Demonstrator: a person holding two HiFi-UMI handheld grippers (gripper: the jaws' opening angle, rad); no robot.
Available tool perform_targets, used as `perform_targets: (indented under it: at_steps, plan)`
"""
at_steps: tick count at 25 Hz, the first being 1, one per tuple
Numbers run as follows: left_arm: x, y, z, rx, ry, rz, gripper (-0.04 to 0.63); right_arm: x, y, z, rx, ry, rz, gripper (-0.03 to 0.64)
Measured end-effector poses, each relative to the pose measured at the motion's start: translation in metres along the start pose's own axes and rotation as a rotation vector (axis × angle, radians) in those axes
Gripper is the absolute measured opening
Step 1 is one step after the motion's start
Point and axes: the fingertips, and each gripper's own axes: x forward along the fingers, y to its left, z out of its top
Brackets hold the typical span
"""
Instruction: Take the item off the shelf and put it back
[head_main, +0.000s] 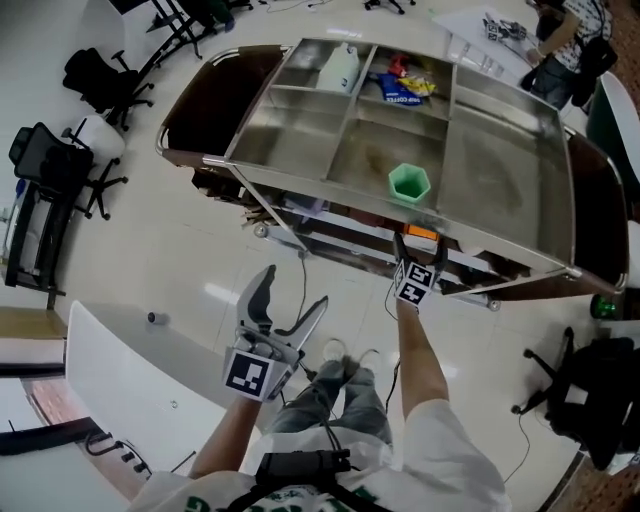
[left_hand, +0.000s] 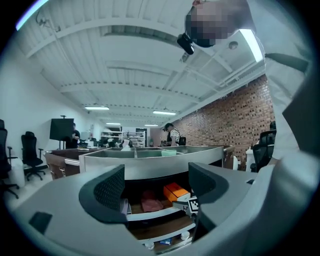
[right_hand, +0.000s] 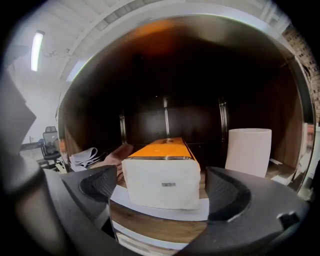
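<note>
Right gripper (head_main: 420, 245): reaches in under the top tray of the metal shelf unit (head_main: 500, 170), at the lower shelf.
Right jaws: spread wide and holding nothing, with a gap showing on either side of the box's white end.
Orange-topped box (right_hand: 161, 172): lies lengthwise on the lower shelf on a white sheet, its near end between the right jaw tips.
Beside the box: a white cylinder (right_hand: 248, 150) to its right, loose papers (right_hand: 85, 157) to its left.
Left gripper (head_main: 292, 295): held low, well back from the shelf, over the floor.
Left jaws: wide apart, empty.
Top tray: a green cup (head_main: 408, 183) near the front, a white jug (head_main: 340, 68) and a blue snack bag (head_main: 405, 88) in the back compartments.
</note>
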Motion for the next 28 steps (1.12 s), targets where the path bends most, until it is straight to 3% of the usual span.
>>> perform_targets:
  at_steps: [5,7,8,14,18,24,28]
  plan:
    - [-0.011,0.006,-0.008,-0.009,0.02,0.04,0.376,0.011,0.002,0.011,-0.013,0.032,-0.023,0.57]
    - [-0.013,0.007,-0.009,-0.013,0.02,0.047,0.375,0.014,0.005,0.014,-0.051,0.048,-0.011,0.532]
    - [-0.014,0.006,-0.008,-0.012,0.018,0.048,0.375,0.014,0.007,0.015,-0.065,0.055,0.002,0.478]
    - [-0.016,-0.003,-0.002,-0.01,0.003,0.032,0.375,-0.007,0.008,0.021,-0.084,0.072,0.039,0.435]
    - [-0.015,-0.012,0.006,-0.018,-0.015,0.014,0.375,-0.05,0.016,0.029,-0.101,0.046,0.091,0.428]
    - [-0.016,-0.028,0.013,-0.012,-0.039,-0.034,0.374,-0.145,0.037,0.047,-0.087,0.013,0.235,0.428]
    - [-0.018,-0.028,0.002,0.05,-0.073,-0.056,0.376,-0.215,0.04,0.074,-0.033,-0.021,0.261,0.428]
